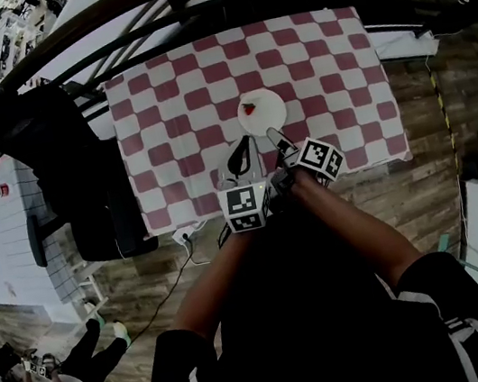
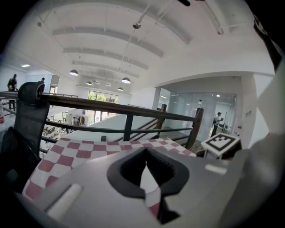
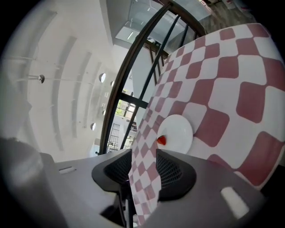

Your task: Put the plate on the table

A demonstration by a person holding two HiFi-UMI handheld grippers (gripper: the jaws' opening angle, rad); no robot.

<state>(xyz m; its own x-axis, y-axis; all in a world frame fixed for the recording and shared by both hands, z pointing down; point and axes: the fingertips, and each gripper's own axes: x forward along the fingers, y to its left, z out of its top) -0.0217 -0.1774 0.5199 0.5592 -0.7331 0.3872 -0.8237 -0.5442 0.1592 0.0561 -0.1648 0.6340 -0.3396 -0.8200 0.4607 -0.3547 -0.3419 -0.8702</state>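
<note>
A white plate [image 1: 266,115] lies flat on the red-and-white checked tablecloth [image 1: 176,96], with a small red thing [image 1: 248,108] on its left side. In the right gripper view the plate [image 3: 179,132] and the red thing [image 3: 161,140] show beyond the jaws, apart from them. My right gripper [image 1: 273,135] hovers just short of the plate's near rim; it [image 3: 143,156] is open and only cloth shows through the gap. My left gripper [image 1: 245,144] is beside it to the left. Its tips [image 2: 145,151] meet, with nothing held.
A dark metal railing [image 1: 187,2] runs along the table's far side. A black chair [image 1: 60,162] stands at the table's left end, also in the left gripper view [image 2: 24,116]. The wooden floor [image 1: 424,199] lies to the right. The right gripper's marker cube [image 2: 220,143] shows in the left gripper view.
</note>
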